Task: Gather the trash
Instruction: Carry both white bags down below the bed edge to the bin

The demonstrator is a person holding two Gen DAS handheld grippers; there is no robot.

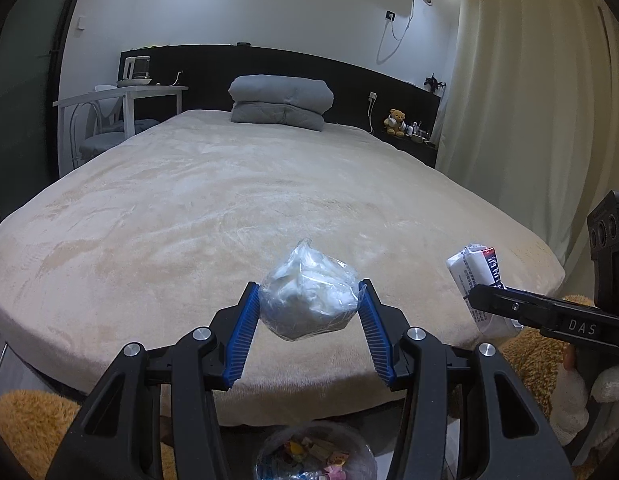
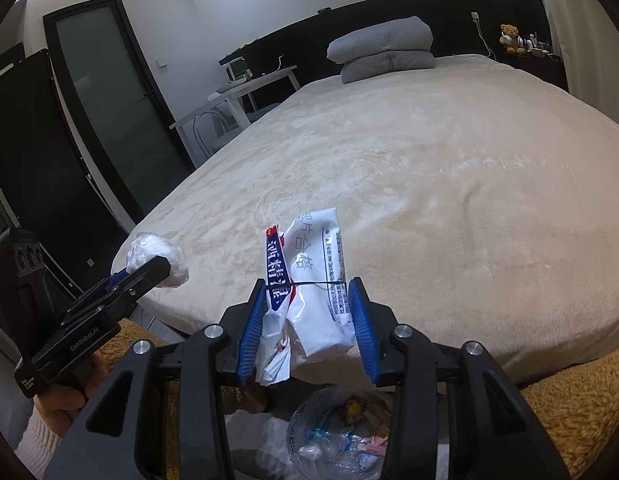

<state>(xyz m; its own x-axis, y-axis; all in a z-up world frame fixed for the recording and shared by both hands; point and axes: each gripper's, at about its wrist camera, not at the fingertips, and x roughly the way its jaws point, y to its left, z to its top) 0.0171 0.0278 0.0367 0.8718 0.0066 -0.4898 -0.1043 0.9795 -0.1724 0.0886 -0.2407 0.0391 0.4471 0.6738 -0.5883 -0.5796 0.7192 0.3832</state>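
Observation:
My left gripper [image 1: 308, 296] is shut on a clear plastic bag of white wadding [image 1: 308, 296], held above the foot of the bed; it also shows in the right wrist view [image 2: 165, 258]. My right gripper [image 2: 308, 294] is shut on a crumpled white wrapper with blue and red print [image 2: 309, 276]; the wrapper also shows in the left wrist view [image 1: 475, 272]. A trash bin lined with a clear bag, holding several scraps, sits below both grippers [image 1: 313, 454] [image 2: 341, 428].
A beige blanket covers the bed [image 1: 229, 208]. Folded grey bedding [image 1: 281, 102] lies at the headboard. A white desk with a kettle [image 1: 125, 92] stands left, curtains [image 1: 529, 80] right, an orange fluffy rug [image 2: 569, 408] on the floor.

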